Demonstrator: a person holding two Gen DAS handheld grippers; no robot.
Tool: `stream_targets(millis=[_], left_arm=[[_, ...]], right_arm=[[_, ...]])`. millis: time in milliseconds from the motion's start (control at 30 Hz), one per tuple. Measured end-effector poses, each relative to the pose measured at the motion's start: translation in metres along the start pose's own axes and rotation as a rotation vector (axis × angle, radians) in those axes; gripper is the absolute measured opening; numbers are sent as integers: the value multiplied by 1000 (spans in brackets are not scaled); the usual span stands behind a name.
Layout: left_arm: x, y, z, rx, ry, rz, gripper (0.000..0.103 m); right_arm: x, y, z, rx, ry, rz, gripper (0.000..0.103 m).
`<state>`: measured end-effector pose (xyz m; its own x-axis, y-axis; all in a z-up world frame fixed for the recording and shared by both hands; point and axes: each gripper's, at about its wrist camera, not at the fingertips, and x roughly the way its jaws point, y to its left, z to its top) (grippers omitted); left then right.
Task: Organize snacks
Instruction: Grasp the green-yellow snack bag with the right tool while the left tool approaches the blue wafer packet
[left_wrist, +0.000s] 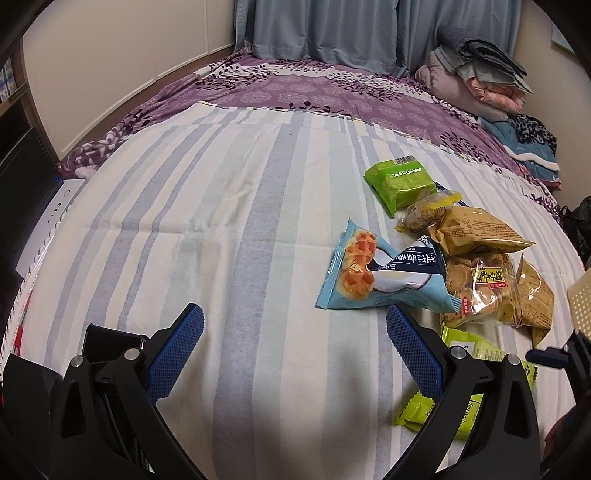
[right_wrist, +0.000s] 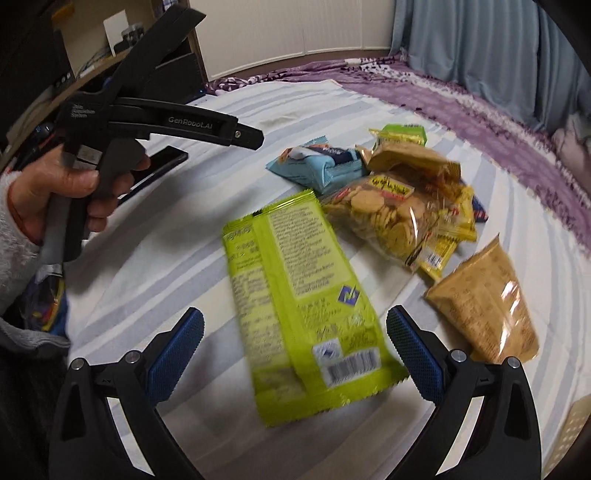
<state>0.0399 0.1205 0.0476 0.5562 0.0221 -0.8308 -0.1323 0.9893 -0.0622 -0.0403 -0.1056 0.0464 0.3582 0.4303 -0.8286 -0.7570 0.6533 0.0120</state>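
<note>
The print on the big lime-green packet is smeared by blur and unreadable. The right gripper stands wide open over its near end, holding nothing. The left gripper (also wide open, empty) hovers left of that packet, gripped by a hand; the snack pile lies beyond.

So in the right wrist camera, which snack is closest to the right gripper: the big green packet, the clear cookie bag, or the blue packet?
From the right gripper:
1. Big green packet, lying between its fingers.
2. Clear cookie bag, farther ahead, slightly right.
3. Blue packet, farthest, behind the cookies.
</note>
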Motion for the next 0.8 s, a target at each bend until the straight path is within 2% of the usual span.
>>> stream_targets(millis=[133, 267, 300, 333, 367, 433, 667, 800], left_arm=[[-3, -1, -1, 3, -3, 1, 101], [-2, -4, -2, 20, 3, -2, 101], [0, -6, -3, 30, 8, -5, 101], [1, -9, -3, 38, 12, -11, 101], [3, -11, -3, 46, 17, -21, 101], [8, -18, -2, 58, 30, -56, 101], [22, -46, 12, 137, 52, -118, 101], [30, -55, 22, 142, 55, -170, 101]], right_arm=[[17, 4, 12, -45, 11, -16, 98], [25, 4, 15, -38, 24, -9, 98], [26, 4, 14, -34, 27, -11, 96], [28, 5, 13, -27, 32, -18, 89], [28, 4, 10, -13, 42, -21, 83], [26, 1, 6, 19, 35, -12, 80], [1, -10, -21, 121, 7, -34, 75], [-5, -15, -32, 174, -2, -34, 74]])
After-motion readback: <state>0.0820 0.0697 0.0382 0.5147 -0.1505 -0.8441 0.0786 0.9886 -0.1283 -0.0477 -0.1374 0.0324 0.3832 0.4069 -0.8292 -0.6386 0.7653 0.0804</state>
